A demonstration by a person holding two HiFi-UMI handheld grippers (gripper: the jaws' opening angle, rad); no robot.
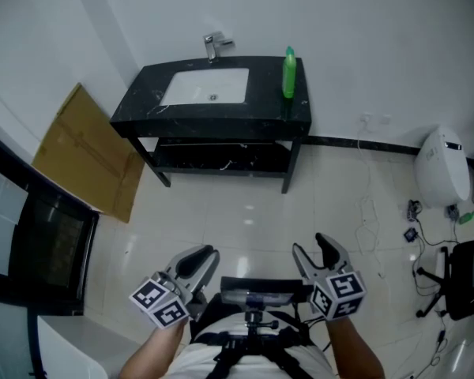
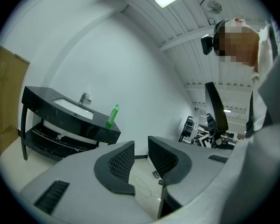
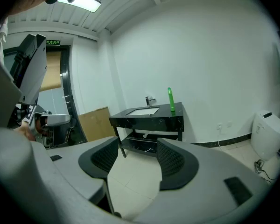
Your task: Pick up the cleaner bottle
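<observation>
The cleaner bottle (image 1: 288, 73) is a slim green bottle that stands upright on the right end of a black sink counter (image 1: 268, 109) against the far wall. It also shows far ahead as the green bottle (image 2: 113, 115) in the left gripper view and as the same bottle (image 3: 170, 99) in the right gripper view. My left gripper (image 1: 200, 262) and right gripper (image 1: 316, 251) hang low over the tiled floor, well short of the counter. Both are open with nothing between the jaws. The left gripper (image 2: 141, 155) has a narrower gap than the right gripper (image 3: 133, 155).
A white basin (image 1: 205, 85) with a tap (image 1: 213, 46) is set in the counter, and a shelf (image 1: 221, 160) runs under it. A cardboard sheet (image 1: 87, 152) leans at the left. At the right are a white appliance (image 1: 442, 168), floor cables (image 1: 371, 212) and a black chair (image 1: 466, 279).
</observation>
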